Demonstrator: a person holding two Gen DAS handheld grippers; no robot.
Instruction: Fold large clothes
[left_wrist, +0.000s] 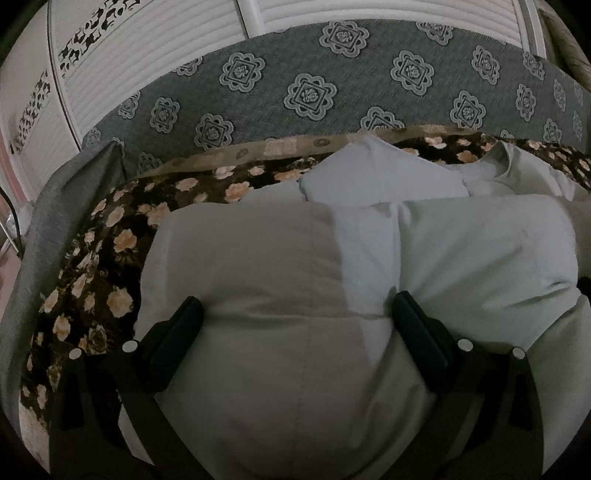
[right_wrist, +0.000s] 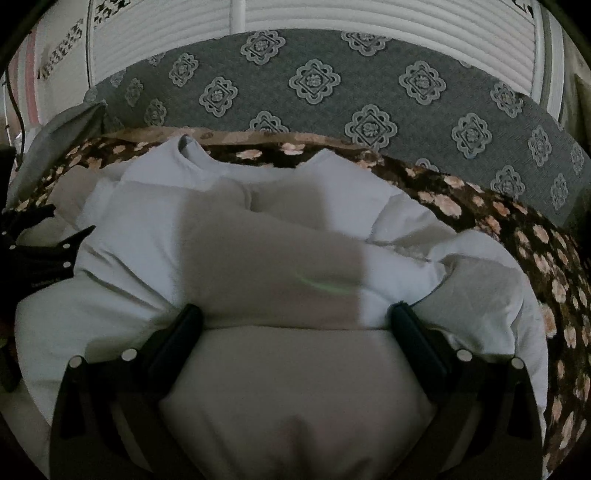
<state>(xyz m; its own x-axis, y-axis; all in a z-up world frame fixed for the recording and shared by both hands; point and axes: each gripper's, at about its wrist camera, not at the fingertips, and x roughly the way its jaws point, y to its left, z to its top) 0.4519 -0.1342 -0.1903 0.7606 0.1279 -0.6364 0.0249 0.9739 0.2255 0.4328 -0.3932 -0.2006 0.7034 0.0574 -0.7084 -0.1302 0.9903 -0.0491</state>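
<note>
Soft white shirt (left_wrist: 369, 258) on the flowered blanket (left_wrist: 110, 236)

Both tongs, left (left_wrist: 297, 314) and right (right_wrist: 295, 321), gape wide over the shirt. It looks light and floppy; pinch a hem edge.

Two handheld grippers, black throughout.

Left gripper (left_wrist: 297, 314): two fingers (left_wrist: 177, 339) with thick matte black rectangular pads and rounded tips, mounted on flat black angled brackets; two round silver pin heads on each side. Right gripper (right_wrist: 297, 319): same build, black fingers (right_wrist: 175, 343), paired silver pins either side. In the right wrist view, the left gripper's outer body at the left edge shows small silver screws and faint pale lettering, too small to read.
</note>
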